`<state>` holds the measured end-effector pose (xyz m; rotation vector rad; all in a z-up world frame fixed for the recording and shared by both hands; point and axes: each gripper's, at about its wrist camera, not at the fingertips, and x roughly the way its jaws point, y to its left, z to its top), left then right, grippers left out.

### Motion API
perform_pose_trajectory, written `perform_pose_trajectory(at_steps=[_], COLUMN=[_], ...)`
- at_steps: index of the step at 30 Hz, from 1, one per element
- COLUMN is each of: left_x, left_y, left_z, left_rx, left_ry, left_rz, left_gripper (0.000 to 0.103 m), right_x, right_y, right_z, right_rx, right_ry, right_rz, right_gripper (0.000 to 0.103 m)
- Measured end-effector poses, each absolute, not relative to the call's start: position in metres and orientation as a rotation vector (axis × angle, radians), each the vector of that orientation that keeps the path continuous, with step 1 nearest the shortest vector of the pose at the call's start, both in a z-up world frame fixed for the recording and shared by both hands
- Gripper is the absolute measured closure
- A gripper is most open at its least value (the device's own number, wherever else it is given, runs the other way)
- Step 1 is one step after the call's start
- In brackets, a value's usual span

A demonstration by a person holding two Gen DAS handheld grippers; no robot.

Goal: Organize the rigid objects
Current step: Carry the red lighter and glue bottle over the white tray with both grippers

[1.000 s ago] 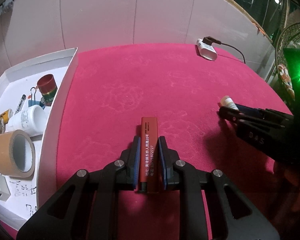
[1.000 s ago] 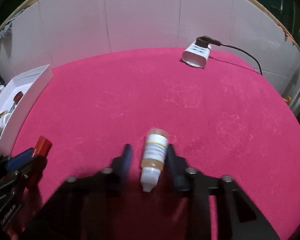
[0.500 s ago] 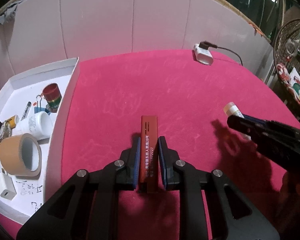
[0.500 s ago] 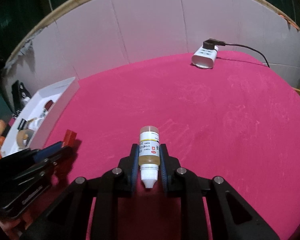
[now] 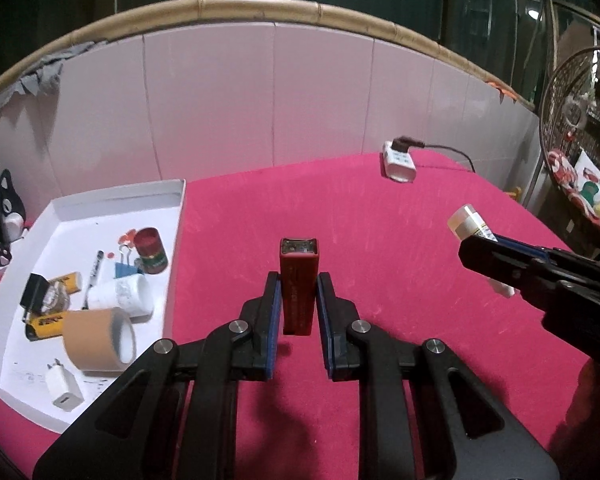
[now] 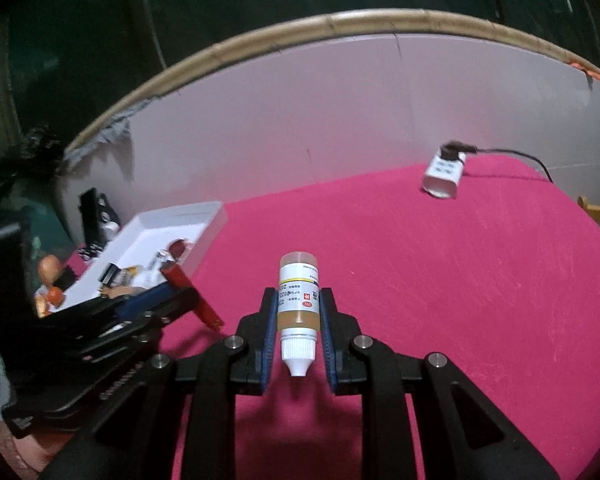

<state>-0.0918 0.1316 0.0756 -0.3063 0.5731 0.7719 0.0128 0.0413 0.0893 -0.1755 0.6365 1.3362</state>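
My left gripper (image 5: 298,280) is shut on a red lighter (image 5: 299,280), held in the air above the pink tablecloth (image 5: 340,208) with its metal end pointing away. My right gripper (image 6: 298,300) is shut on a small dropper bottle (image 6: 298,304) of amber liquid, its white nozzle facing the camera. The bottle (image 5: 470,226) and right gripper show at the right of the left wrist view. In the right wrist view the lighter (image 6: 190,294) and left gripper sit at the left. A white tray (image 5: 100,208) lies left of both.
The tray holds a tape roll (image 5: 98,340), a white jar (image 5: 120,294), a red can (image 5: 150,250), batteries, a binder clip, a pen and a white charger (image 5: 64,392). A white power adapter (image 5: 398,160) with a cable lies at the table's far right. A tiled wall stands behind.
Both grippers have risen off the cloth with their objects and tilted up. The right gripper's jaws closed onto the bottle, which had lain loose between them a second ago.
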Motion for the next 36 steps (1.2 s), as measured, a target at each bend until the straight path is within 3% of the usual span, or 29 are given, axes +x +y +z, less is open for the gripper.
perform_pose_trajectory(at_steps=[36], left_x=[-0.230], left_y=[0.151], left_z=[0.144], left_rx=[-0.310], left_ry=[0.385], left_rz=[1.052], left_gripper=[0.086], right_x=[-0.086], right_y=[0.072], right_z=[0.161], right_rx=[-0.202], right_ry=[0.423], right_rz=[1.593], right_gripper=[0.084])
